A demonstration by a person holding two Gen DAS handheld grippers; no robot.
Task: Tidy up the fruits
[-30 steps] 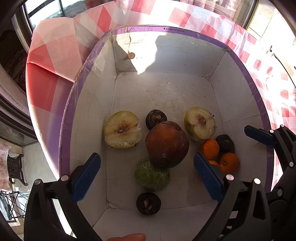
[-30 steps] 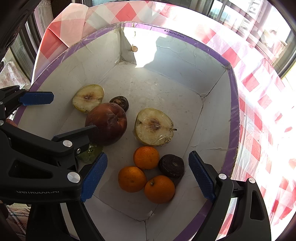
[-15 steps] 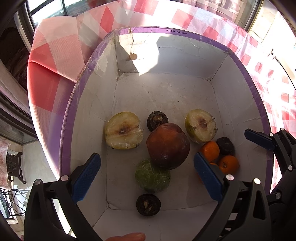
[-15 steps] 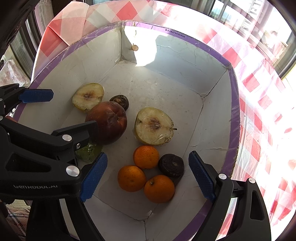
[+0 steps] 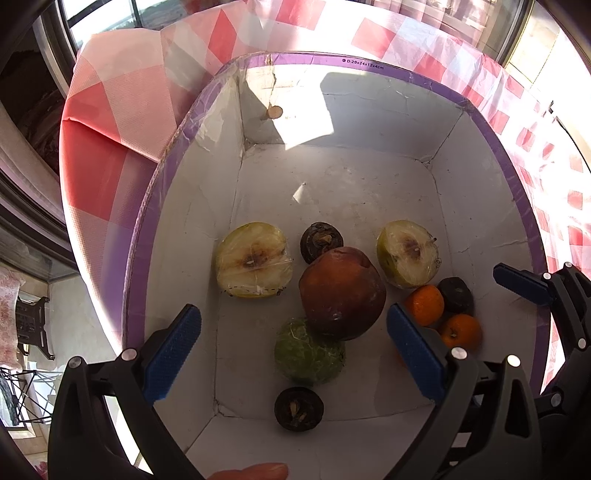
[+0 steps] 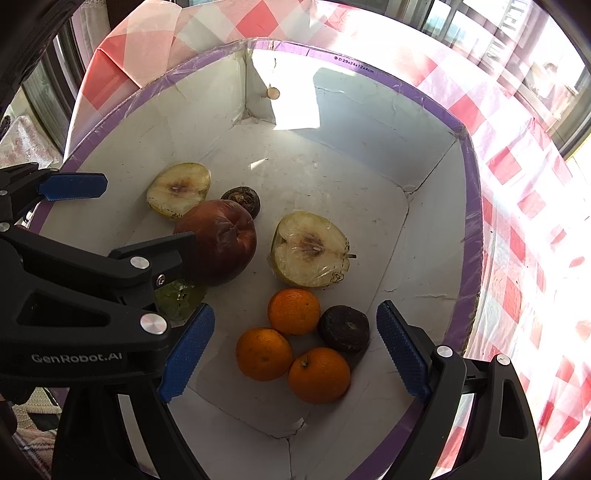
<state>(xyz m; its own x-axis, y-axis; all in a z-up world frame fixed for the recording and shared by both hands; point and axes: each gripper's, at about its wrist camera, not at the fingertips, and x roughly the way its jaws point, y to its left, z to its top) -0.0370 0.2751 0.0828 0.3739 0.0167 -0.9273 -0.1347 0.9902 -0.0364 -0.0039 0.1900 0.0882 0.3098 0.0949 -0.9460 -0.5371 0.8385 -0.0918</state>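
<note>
Home, by windows (image 5: pixel 99 18); red-checked tablecloth (image 5: pixel 122 122); fruit box (image 5: pixel 369 64) on table.

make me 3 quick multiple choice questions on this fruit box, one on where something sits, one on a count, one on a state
1. The green fruit lies where?
A. nearer the camera than the red apple, touching it
B. outside the box
C. on the oranges

2. How many oranges show in the right wrist view?
A. one
B. three
C. five

3. The right claw is
A. shut on an orange
B. open, holding nothing
C. shut, holding nothing

Answers: A, it rests against the apple's near side; B, three sit clustered together; B, its pads stand wide apart.
</note>
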